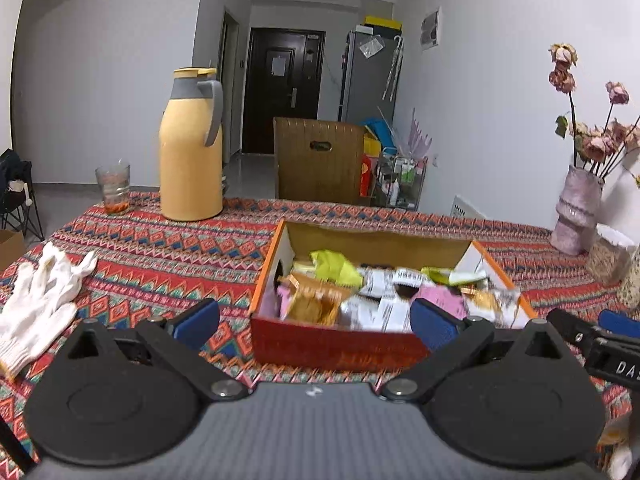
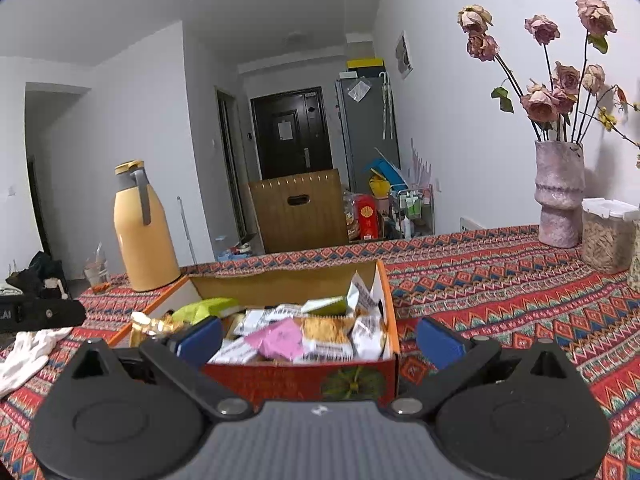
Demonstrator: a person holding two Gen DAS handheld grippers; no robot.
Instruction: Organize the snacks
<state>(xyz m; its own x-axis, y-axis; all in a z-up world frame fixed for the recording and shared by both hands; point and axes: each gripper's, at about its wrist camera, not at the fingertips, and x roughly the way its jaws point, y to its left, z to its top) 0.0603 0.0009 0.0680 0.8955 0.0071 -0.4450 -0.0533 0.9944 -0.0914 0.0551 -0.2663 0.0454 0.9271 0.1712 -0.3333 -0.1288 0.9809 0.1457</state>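
Observation:
An open cardboard box with red and orange sides sits on the patterned tablecloth, filled with several snack packets: white, pink, green and brown ones. My left gripper is open just in front of the box's near wall, nothing between its blue pads. In the right wrist view the same box lies straight ahead with the pink packet on top. My right gripper is open and empty, spread across the box's near end. The right gripper's tip shows at the left view's right edge.
A yellow thermos jug and a glass stand at the table's far left. White gloves lie at the left. A pink vase of dried roses and a lidded grain jar stand at the right. A wooden chair back is beyond the table.

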